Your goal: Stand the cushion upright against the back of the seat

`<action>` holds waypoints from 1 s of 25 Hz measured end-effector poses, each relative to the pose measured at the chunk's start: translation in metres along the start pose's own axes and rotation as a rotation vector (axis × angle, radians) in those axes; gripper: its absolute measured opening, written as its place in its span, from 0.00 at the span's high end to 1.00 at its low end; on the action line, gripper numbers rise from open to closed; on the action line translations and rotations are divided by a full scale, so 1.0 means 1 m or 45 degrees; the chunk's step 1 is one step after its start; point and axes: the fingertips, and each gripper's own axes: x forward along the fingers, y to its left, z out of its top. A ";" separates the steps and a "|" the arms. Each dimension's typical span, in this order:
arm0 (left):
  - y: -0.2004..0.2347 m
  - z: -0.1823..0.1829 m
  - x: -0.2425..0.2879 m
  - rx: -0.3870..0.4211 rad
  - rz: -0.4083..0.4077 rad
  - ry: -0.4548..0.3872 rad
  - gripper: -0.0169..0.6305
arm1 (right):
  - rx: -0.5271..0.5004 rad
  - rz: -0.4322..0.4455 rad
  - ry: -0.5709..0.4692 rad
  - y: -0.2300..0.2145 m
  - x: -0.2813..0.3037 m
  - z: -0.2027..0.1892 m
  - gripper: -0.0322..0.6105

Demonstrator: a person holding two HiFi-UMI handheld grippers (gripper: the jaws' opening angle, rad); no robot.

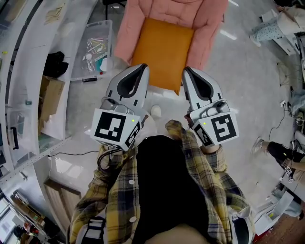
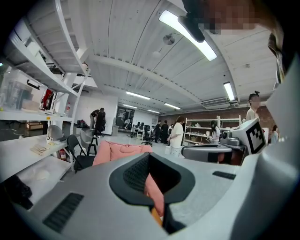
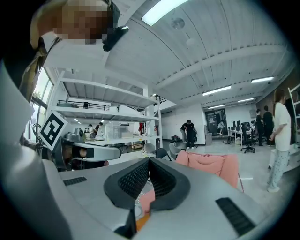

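Nearest the person, the left gripper (image 1: 144, 67) and the right gripper (image 1: 186, 70) are both clenched and empty, their tips over the near edge of the orange cushion (image 1: 164, 47). The cushion lies flat on the pink seat (image 1: 125, 33), not yet raised. With the jaws together neither gripper can take hold, and pushing in like this would likely shove the cushion about. It looks soft, so a pinch at the near corners alone may let it fold or sag. Further off, if it does not lean squarely on the back (image 1: 181, 8), it could flop forward again.
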 end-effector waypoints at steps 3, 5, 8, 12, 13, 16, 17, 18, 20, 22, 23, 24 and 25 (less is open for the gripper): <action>0.008 -0.001 0.007 -0.003 0.000 0.005 0.97 | 0.006 0.019 -0.003 -0.001 0.012 0.000 0.92; 0.017 -0.002 0.012 -0.007 -0.001 0.006 0.97 | -0.003 0.011 0.015 -0.002 0.021 -0.004 0.92; 0.029 -0.004 0.021 -0.013 -0.026 0.012 0.97 | 0.001 -0.014 0.020 -0.005 0.032 -0.006 0.92; 0.048 -0.002 0.036 -0.003 -0.095 0.034 0.97 | 0.004 -0.100 0.057 -0.012 0.049 -0.011 0.92; 0.054 -0.001 0.039 0.000 -0.119 0.039 0.97 | 0.013 -0.124 0.064 -0.012 0.055 -0.012 0.92; 0.075 0.001 0.050 0.009 -0.188 0.062 0.97 | 0.044 -0.196 0.068 -0.013 0.075 -0.014 0.92; 0.082 0.001 0.054 0.015 -0.213 0.070 0.97 | 0.052 -0.221 0.070 -0.013 0.082 -0.014 0.92; 0.089 0.002 0.057 0.020 -0.239 0.078 0.97 | 0.062 -0.246 0.071 -0.013 0.089 -0.015 0.92; 0.103 0.004 0.063 0.030 -0.290 0.096 0.97 | 0.081 -0.298 0.071 -0.011 0.104 -0.014 0.92; 0.116 0.007 0.069 0.042 -0.345 0.113 0.97 | 0.090 -0.352 0.067 -0.009 0.117 -0.012 0.92; 0.121 0.008 0.072 0.050 -0.373 0.119 0.97 | 0.092 -0.379 0.065 -0.008 0.124 -0.011 0.92; 0.127 0.009 0.076 0.058 -0.400 0.126 0.97 | 0.099 -0.407 0.062 -0.008 0.130 -0.010 0.92; 0.132 0.010 0.079 0.064 -0.426 0.133 0.97 | 0.108 -0.434 0.061 -0.007 0.136 -0.010 0.92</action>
